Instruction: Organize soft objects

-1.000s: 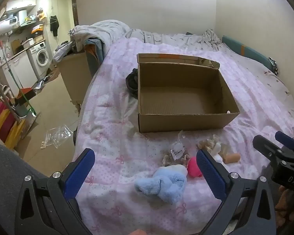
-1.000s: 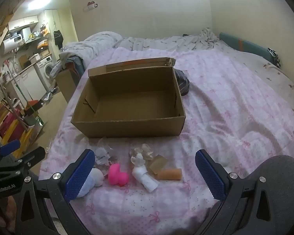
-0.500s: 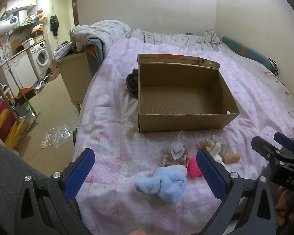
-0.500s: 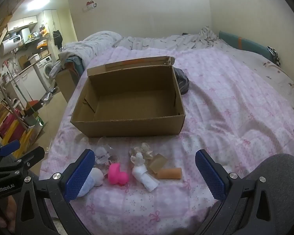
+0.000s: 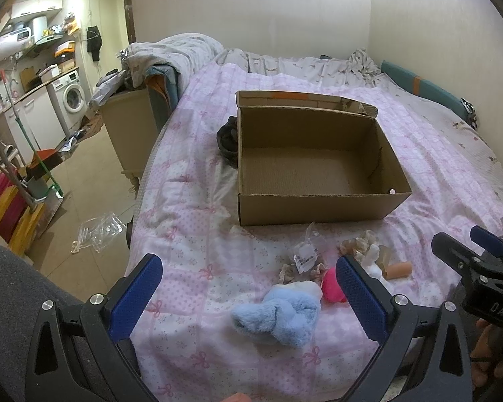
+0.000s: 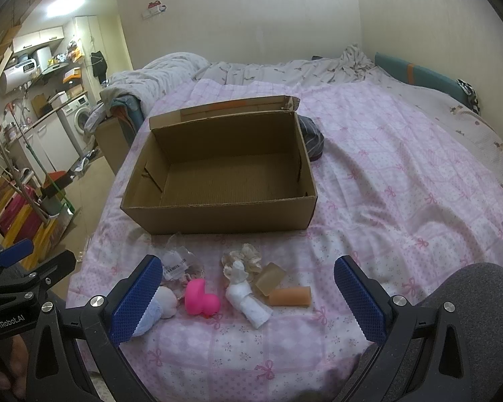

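Both tongs gape wide, left tongs and right tongs holding nothing, poised above the bed. Just before the cardboard box lie the soft things: a fluffy blue plush, long axis sideways; a glossy pink duck; a white rolled cloth angled toward the box; a peach cylinder lying sideways.

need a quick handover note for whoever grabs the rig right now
Left tongs: open, empty, hovering above the blue plush toy.
Right tongs: open, empty, above the row of small items.
Cardboard box: open on the bed, nothing inside.
In front of it: pink toy, white roll, orange cylinder, tan block, scrunchie, bagged item.
Done: nothing boxed. Left: everything.
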Demonstrator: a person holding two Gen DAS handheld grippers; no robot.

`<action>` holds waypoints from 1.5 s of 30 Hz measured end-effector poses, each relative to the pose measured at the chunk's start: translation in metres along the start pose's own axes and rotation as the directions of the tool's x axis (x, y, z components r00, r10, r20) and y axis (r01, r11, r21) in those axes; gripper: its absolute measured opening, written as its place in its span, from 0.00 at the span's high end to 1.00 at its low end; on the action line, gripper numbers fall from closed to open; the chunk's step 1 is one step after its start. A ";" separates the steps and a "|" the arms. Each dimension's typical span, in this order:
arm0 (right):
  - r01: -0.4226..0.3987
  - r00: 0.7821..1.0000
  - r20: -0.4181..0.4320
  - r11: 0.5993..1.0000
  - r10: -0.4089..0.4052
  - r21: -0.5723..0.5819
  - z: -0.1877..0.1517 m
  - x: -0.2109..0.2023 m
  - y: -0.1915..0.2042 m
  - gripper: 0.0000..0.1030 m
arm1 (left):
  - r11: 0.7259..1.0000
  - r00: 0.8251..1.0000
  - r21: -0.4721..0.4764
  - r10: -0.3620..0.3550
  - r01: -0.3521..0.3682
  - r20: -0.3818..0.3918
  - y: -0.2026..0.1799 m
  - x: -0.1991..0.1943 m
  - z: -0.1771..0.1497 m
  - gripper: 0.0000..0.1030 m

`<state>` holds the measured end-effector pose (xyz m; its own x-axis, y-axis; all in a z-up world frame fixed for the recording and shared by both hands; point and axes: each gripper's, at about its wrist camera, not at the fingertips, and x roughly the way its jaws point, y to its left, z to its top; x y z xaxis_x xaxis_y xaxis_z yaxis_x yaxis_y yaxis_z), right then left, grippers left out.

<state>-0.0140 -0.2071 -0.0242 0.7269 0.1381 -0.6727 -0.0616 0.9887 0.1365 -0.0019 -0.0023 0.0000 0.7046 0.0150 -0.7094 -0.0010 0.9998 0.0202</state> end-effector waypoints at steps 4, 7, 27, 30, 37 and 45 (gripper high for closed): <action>0.000 1.000 0.000 1.000 0.000 0.000 0.000 0.000 0.000 0.00 | 1.000 1.000 -0.003 0.002 -0.002 -0.002 0.001 0.000 -0.001 0.00; 0.000 1.000 -0.001 1.000 0.000 0.001 0.001 0.000 0.000 0.00 | 1.000 1.000 0.000 -0.002 0.002 -0.010 0.001 0.002 -0.001 0.00; 0.003 1.000 0.003 1.000 -0.003 0.001 -0.002 0.002 0.000 0.00 | 1.000 1.000 0.003 -0.001 0.001 -0.010 0.001 0.002 -0.002 0.00; 0.003 1.000 0.003 1.000 -0.003 0.001 -0.001 0.002 -0.001 0.00 | 1.000 1.000 0.004 -0.001 0.001 -0.011 0.001 0.002 -0.002 0.00; 0.000 1.000 -0.004 1.000 0.000 0.014 -0.003 0.003 -0.003 0.00 | 1.000 1.000 0.004 0.000 0.000 -0.012 0.001 0.002 -0.002 0.00; 0.000 1.000 -0.006 1.000 0.000 0.015 -0.003 0.003 -0.003 0.00 | 1.000 1.000 0.003 0.000 0.000 -0.013 0.000 0.003 -0.002 0.00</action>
<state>-0.0133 -0.2098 -0.0288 0.7225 0.1389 -0.6772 -0.0518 0.9877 0.1473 -0.0015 -0.0019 -0.0031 0.6951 0.0154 -0.7187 0.0014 0.9997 0.0228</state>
